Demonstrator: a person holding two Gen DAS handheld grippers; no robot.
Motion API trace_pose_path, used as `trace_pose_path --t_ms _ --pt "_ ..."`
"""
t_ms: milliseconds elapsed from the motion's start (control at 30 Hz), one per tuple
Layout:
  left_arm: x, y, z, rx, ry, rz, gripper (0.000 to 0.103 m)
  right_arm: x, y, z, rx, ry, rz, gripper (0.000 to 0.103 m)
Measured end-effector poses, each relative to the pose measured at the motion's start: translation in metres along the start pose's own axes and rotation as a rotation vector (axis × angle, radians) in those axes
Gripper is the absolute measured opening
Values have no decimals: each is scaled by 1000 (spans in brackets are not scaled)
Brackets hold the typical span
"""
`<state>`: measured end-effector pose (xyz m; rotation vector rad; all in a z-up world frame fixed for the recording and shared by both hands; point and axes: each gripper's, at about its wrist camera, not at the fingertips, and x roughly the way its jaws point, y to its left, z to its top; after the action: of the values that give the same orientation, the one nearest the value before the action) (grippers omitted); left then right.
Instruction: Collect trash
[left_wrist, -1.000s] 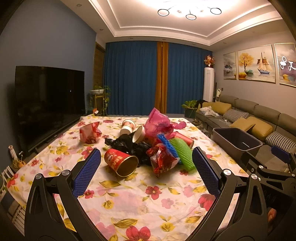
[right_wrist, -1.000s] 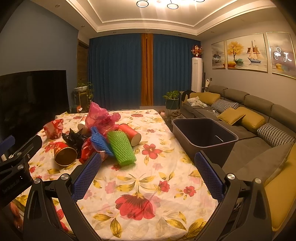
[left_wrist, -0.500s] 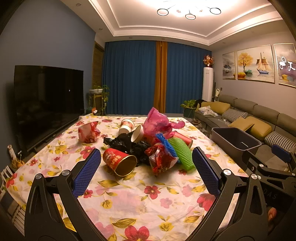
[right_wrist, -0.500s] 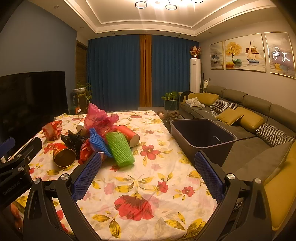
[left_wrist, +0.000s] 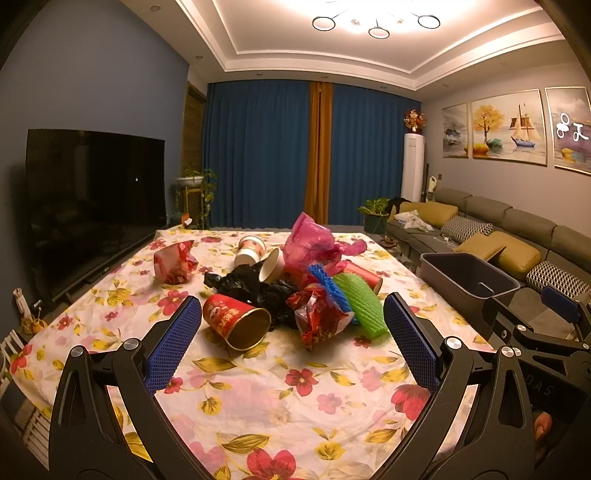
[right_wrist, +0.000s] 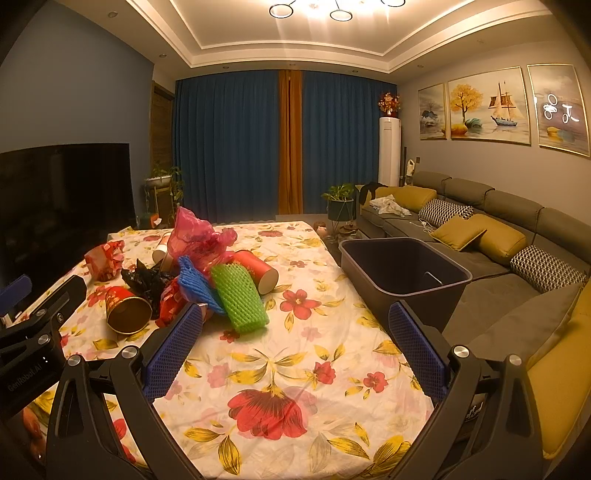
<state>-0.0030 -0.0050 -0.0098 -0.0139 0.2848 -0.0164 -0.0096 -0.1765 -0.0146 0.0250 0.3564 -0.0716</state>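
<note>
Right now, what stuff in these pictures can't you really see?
- Dark bin: in both views its near wall hides most of the floor inside.
- Black plastic bag: partly buried under cups and wrappers in the left wrist view.
- Red cup: the green foam net covers part of it in the right wrist view.
- Cup print: too small to read.

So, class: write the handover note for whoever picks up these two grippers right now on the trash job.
Left gripper: open, empty, above the table's near end, facing the pile.
Right gripper: open, empty, beside it.
Trash: all heaped mid-table - red cup, green net, blue net, black bag, pink bag, wrappers, more cups; one red wrapper lies apart, toward the TV.
Bin: off the table's right edge; nothing seen inside.
Done: nothing.
Left: every piece into the bin.
</note>
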Motion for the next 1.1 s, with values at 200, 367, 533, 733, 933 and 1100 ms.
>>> trace_pose_path --t_ms 200,367,533,733,933,1100 --pt "0 0 0 0 0 0 97 0 0 0 1 0 0 98" --pt "1 -1 -1 1 1 -2 97 1 -1 0 2 0 -3 98" --pt "1 -6 -4 2 5 -8 97 4 -3 1 9 2 -5 98" --pt "0 -10 -6 2 8 -11 97 4 -3 0 9 0 -6 98" --pt "0 -10 -7 0 9 -12 97 4 -4 0 10 3 -5 98" --pt "3 -8 -6 1 12 -13 97 5 -4 0 9 4 -7 98"
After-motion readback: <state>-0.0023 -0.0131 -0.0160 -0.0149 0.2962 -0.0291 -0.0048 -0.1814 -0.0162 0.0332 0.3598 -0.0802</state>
